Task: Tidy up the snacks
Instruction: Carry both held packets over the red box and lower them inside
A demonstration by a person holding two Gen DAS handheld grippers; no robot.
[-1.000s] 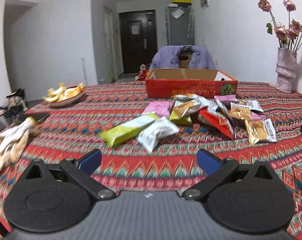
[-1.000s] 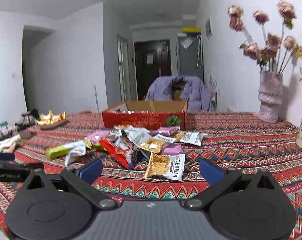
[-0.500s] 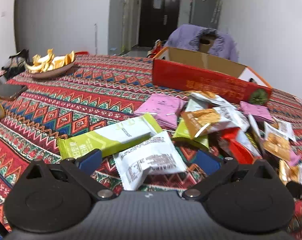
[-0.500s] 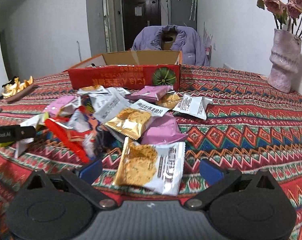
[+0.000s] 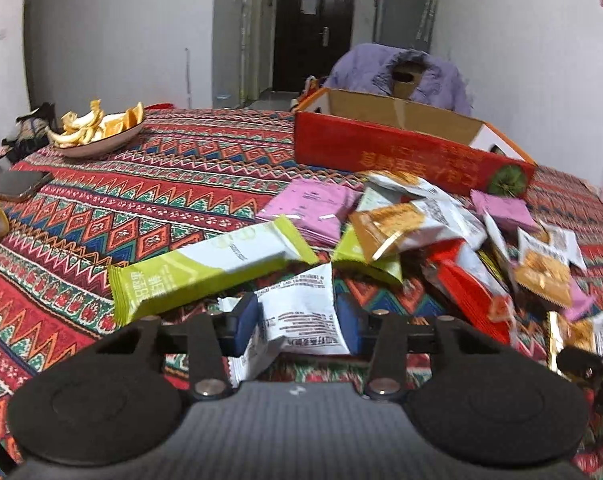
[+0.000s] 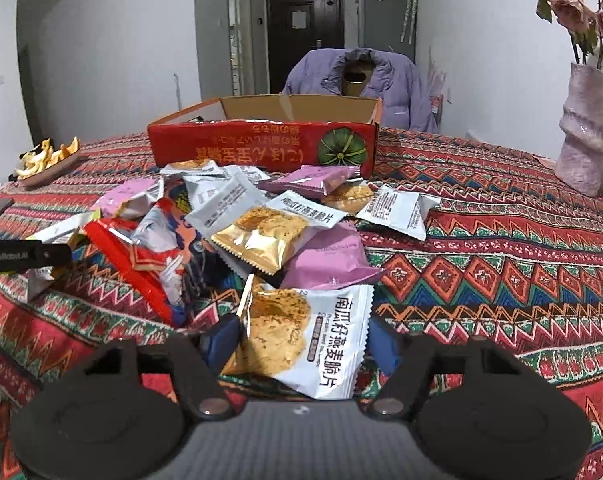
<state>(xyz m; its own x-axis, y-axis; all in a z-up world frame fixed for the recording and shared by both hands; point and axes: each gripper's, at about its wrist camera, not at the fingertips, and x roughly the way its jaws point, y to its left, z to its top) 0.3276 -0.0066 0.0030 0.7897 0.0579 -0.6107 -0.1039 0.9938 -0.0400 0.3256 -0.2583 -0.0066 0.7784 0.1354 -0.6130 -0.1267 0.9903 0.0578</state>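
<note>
Left gripper (image 5: 297, 322) clamped on white packet (image 5: 301, 312), right gripper (image 6: 301, 344) on oat-crisp packet (image 6: 305, 340).

Plate of orange peels (image 5: 97, 138) on patterned tablecloth (image 5: 173, 184) — vase (image 6: 587, 132) near wall.

Table with a zigzag cloth (image 6: 501, 256): snack pile (image 6: 257, 236), red box (image 6: 261, 144), peel plate (image 5: 97, 140), vase (image 6: 589, 136), phone (image 5: 19, 185).

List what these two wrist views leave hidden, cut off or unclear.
- Box inside: both views, hidden by its front wall.
- Flowers: right view, cut by the frame edge.
- Left gripper's grip on the white packet: left view, fingertip contact hidden by the packet.
- Lower snacks in the pile: covered by upper packets.
</note>
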